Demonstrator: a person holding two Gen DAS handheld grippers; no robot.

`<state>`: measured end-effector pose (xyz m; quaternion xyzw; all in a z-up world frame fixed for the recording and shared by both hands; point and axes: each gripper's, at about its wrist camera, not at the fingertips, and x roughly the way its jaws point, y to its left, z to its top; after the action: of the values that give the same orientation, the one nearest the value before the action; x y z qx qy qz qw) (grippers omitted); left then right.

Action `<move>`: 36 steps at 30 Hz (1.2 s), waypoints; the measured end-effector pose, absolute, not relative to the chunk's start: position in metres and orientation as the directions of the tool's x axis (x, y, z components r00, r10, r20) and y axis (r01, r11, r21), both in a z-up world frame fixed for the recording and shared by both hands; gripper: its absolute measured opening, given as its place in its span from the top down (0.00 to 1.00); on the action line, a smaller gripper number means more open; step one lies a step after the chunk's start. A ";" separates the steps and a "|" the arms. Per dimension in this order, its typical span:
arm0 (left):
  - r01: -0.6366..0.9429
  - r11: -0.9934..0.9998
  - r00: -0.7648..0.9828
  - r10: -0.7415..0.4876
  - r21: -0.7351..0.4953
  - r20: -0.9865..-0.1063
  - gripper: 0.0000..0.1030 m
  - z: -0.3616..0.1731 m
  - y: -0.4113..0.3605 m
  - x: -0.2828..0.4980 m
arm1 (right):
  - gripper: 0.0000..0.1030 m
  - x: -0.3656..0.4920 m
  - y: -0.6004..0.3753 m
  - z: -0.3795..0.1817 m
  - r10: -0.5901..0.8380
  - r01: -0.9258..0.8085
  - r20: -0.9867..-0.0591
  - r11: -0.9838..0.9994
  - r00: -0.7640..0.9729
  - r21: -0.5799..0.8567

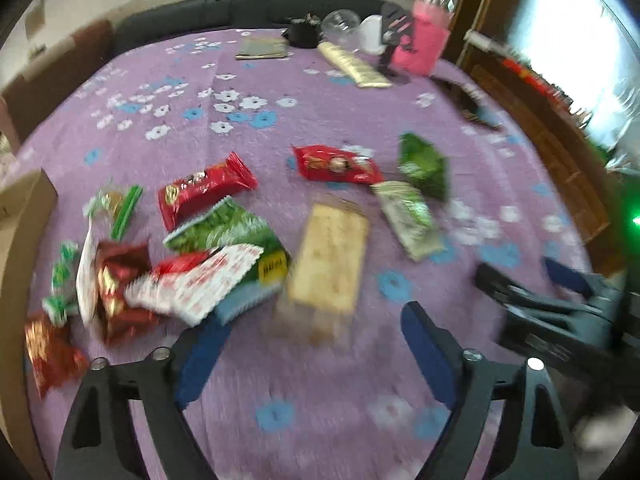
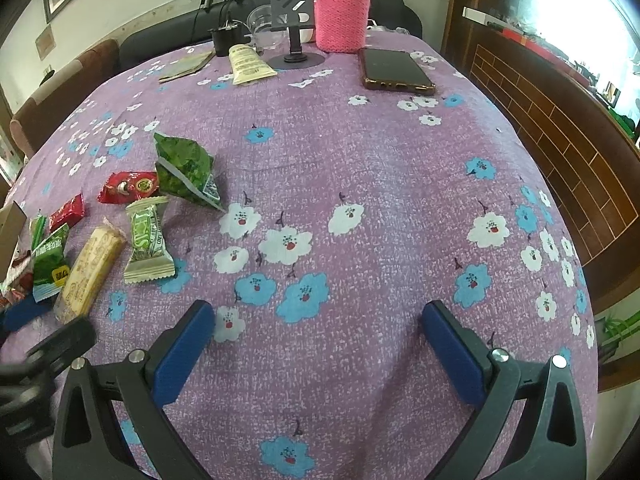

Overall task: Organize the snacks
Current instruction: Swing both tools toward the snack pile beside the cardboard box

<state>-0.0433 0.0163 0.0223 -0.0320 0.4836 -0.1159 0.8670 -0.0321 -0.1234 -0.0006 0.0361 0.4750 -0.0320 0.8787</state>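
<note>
The purple floral tablecloth (image 2: 360, 152) carries a scatter of snack packets (image 1: 224, 240). Its tan biscuit bar (image 1: 330, 258) is my landmark: it lies straight ahead of the left gripper (image 1: 316, 344), long axis pointing away between the spread, empty jaws. The right gripper (image 2: 316, 340), also spread and empty, sits well right of the bar, so the left looks nearer.

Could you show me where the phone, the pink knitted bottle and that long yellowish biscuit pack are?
phone (image 2: 396, 69): right wrist view, middle of its dark screen.
pink knitted bottle (image 2: 342, 20): right wrist view, on the knitted sleeve.
yellowish biscuit pack (image 1: 330, 258): left wrist view, centre of the wrapper.
</note>
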 end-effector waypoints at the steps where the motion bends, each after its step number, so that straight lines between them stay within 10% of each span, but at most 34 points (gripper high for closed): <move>1: 0.178 0.966 0.525 -0.254 -0.187 -0.812 0.15 0.032 0.023 -0.053 | 0.00 -0.032 -0.123 0.000 -0.023 0.091 -0.837 0.995 0.547 0.032; 9: 0.275 0.942 0.830 -0.334 -0.194 -0.446 0.15 0.156 0.108 -0.161 | 0.09 -0.066 -0.123 0.030 -0.134 0.160 -0.763 0.986 0.633 -0.041; 19: 0.029 1.000 0.994 -0.030 -0.011 -0.107 0.00 0.273 0.212 -0.235 | 0.03 -0.127 -0.091 0.167 -0.046 0.043 -0.491 0.999 0.870 -0.017; 25: 0.061 0.995 0.964 -0.079 -0.077 -0.256 0.00 0.231 0.239 -0.199 | 0.06 -0.102 -0.050 0.124 0.144 -0.083 -0.617 0.988 0.774 0.127; 27: 0.055 0.993 0.933 -0.088 -0.101 -0.348 0.00 0.202 0.240 -0.185 | 0.22 -0.090 -0.036 0.104 0.229 -0.123 -0.658 0.971 0.717 0.203; 32: 0.126 0.963 0.839 -0.232 -0.238 -0.493 0.43 0.136 0.234 -0.151 | 0.40 -0.067 -0.004 0.073 0.367 -0.184 -0.708 0.928 0.603 0.324; 36: 0.129 0.956 0.777 -0.262 -0.263 -0.572 0.50 0.105 0.222 -0.131 | 0.40 -0.049 0.017 0.059 0.417 -0.211 -0.724 0.908 0.550 0.363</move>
<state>-0.1309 0.2215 0.1054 -0.1050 0.3168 -0.1045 0.9368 -0.0493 0.0167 0.0589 0.1173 0.4389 0.1801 0.8724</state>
